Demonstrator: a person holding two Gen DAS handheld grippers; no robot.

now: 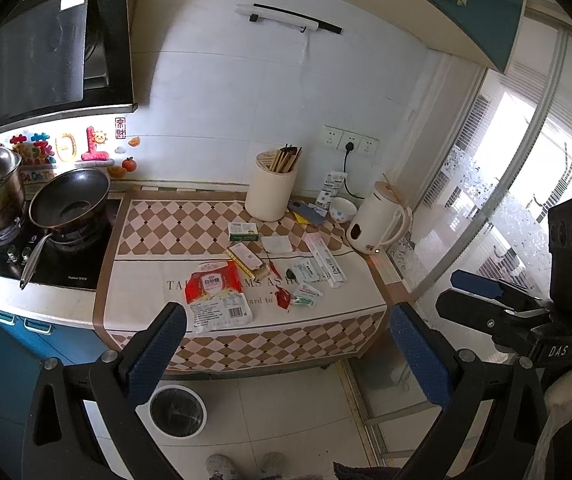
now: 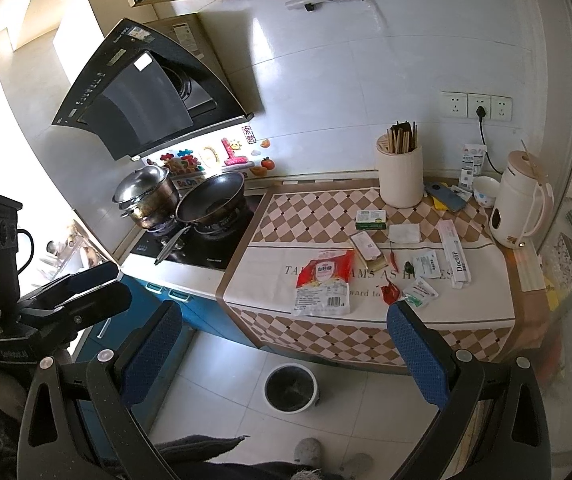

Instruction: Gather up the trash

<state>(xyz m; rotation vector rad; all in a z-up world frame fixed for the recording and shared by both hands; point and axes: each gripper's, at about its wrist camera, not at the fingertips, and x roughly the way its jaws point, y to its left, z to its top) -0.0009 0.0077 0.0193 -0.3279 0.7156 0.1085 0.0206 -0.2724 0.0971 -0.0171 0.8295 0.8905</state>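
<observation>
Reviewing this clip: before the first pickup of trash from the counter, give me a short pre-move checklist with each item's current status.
1. Left tool open and empty: ok, blue pads spread wide, nothing between them.
2. Right tool open and empty: ok.
3. Trash bin reachable and uncovered: ok, it stands open on the floor below the counter edge.
4. Trash visible and unobstructed: ok, the red and white sugar bag, the small red wrapper and the long white box lie flat on the checked cloth.
5. Tools clear of the counter: ok, both are in front of it, touching nothing.
6. Whether the sugar bag is empty: cannot tell.
</observation>
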